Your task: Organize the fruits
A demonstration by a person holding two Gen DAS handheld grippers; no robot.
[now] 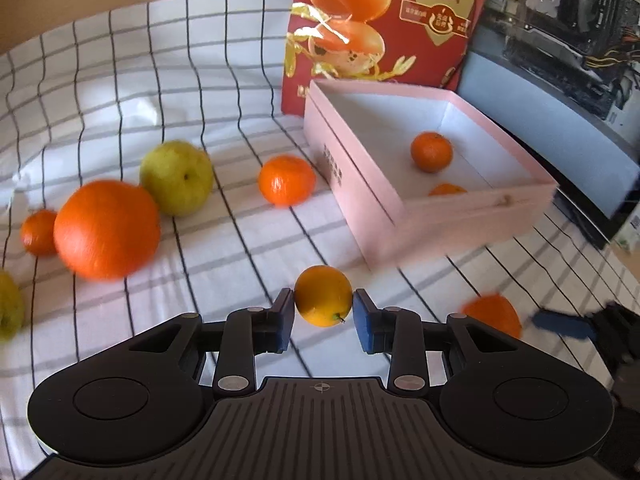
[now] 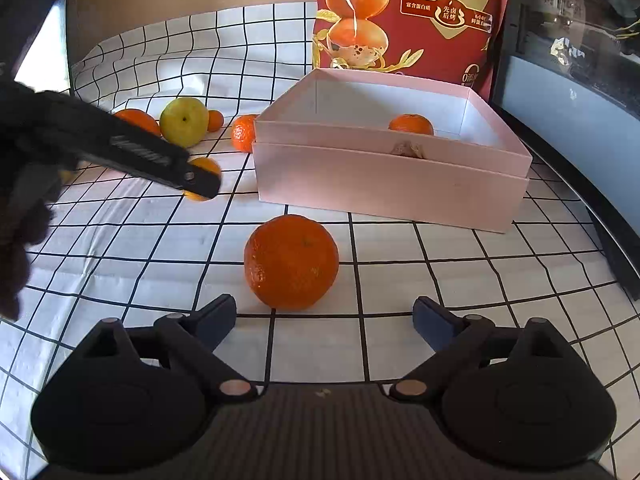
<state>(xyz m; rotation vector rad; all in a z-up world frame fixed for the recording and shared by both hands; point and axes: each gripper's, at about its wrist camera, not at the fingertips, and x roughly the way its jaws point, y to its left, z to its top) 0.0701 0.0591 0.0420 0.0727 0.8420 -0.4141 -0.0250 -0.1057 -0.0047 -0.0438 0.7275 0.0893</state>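
My left gripper (image 1: 323,312) is clamped on a small orange (image 1: 323,296), both pads touching its sides. My right gripper (image 2: 324,320) is wide apart, holding nothing, with a mandarin (image 2: 291,261) just beyond it. Pink box (image 2: 384,184) sits farther back; open cloth (image 2: 460,280) to the right.

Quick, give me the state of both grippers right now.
Left gripper: shut on the small orange.
Right gripper: open, holding nothing; the tangerine sits on the cloth just ahead of it.
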